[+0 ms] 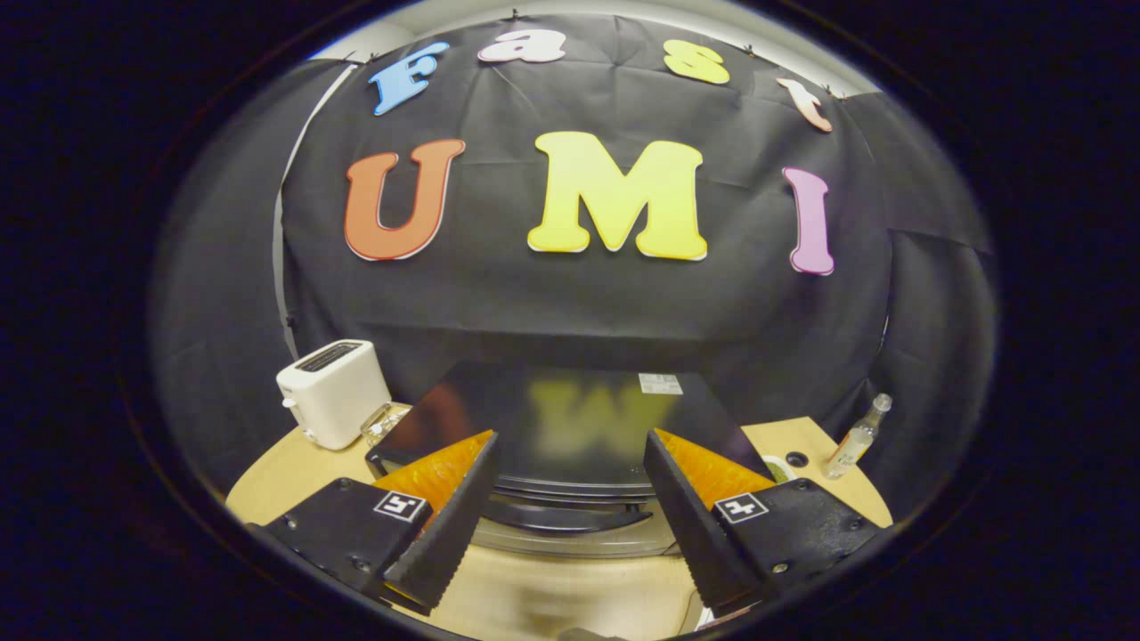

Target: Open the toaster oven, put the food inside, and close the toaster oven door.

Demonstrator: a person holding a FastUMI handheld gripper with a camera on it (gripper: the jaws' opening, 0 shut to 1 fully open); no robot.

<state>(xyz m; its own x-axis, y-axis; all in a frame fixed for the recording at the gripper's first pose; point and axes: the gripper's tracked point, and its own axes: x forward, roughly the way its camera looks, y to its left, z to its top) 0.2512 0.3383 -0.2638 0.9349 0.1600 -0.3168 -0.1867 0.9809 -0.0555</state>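
A black toaster oven (570,418) stands on the wooden table (294,467), seen from above its glossy top. Its door handle (570,516) shows as a dark bar at the front, just below the top's edge, with the door's silver rim under it. My gripper (570,499) hovers above the front of the oven, open wide, with one finger (454,507) left of the handle and the other finger (681,507) right of it. Nothing lies between them. I cannot tell from here whether the door is open.
A white pop-up toaster (334,392) stands left of the oven, with a small glass jar (383,423) beside it. To the right of the oven are a small clear bottle (857,438) and a dark round cap (796,459). The black cloth wall is close behind.
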